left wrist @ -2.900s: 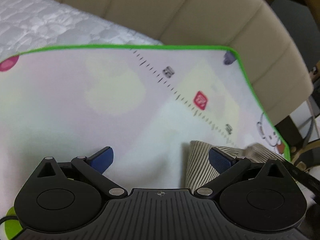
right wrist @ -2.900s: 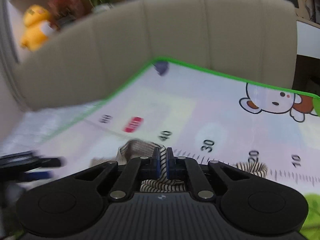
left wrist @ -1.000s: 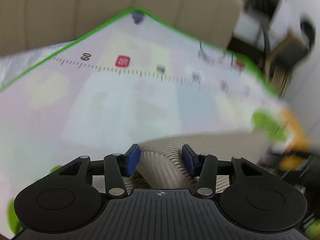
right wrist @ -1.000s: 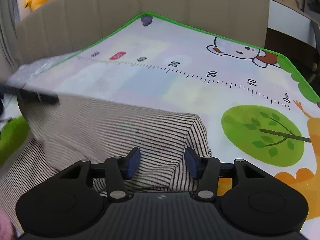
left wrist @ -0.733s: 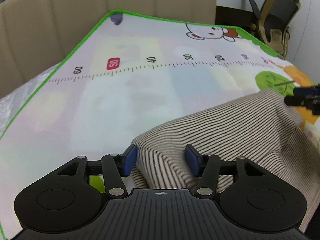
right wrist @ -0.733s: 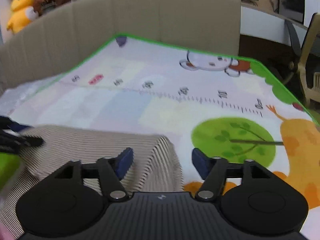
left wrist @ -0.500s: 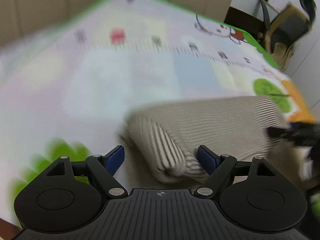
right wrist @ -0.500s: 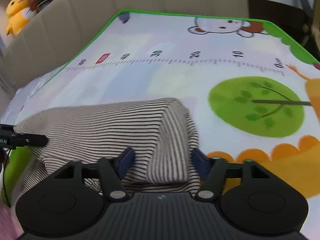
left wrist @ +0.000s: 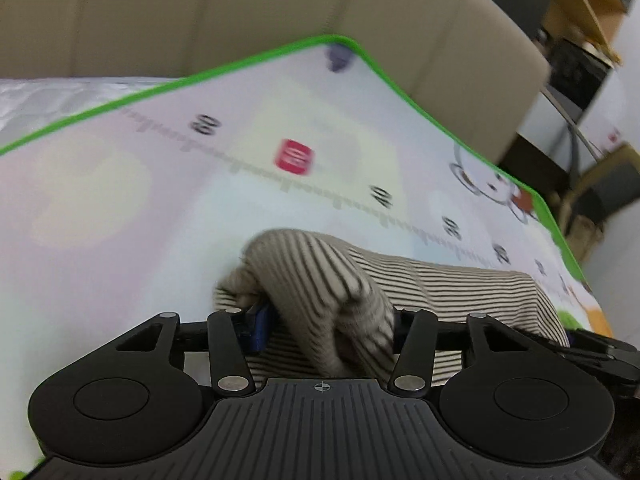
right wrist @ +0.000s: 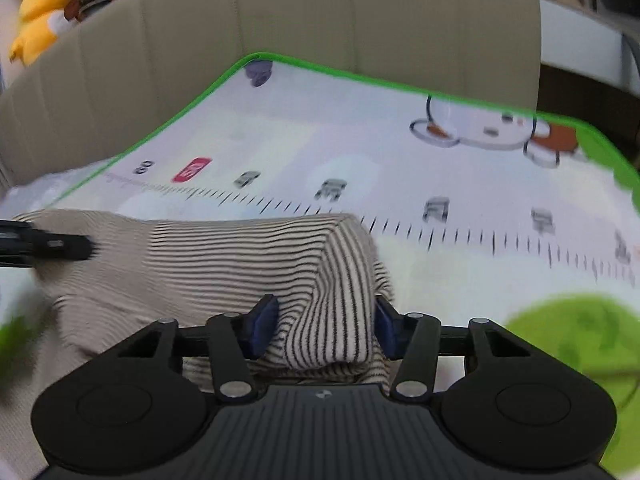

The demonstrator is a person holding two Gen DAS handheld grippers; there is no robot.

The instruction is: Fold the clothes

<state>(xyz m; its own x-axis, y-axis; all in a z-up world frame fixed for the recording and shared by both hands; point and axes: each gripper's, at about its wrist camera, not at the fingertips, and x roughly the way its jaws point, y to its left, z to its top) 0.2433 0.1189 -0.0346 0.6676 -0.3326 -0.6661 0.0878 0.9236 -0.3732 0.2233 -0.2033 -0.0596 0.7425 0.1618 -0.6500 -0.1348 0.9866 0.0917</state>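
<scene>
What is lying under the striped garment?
Under the striped garment lies the green-edged play mat, its printed ruler running past the fabric. The mat area directly beneath, and any folded layers inside, are covered.

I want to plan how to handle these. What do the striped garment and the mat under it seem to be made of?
Striped garment: probably a soft knit fabric, matte; it drapes and bunches in rounded folds. Play mat: likely a smooth foam or plastic sheet with printed cartoons, a ruler scale and green edging; it lies flat. The blur leaves this open.
</scene>
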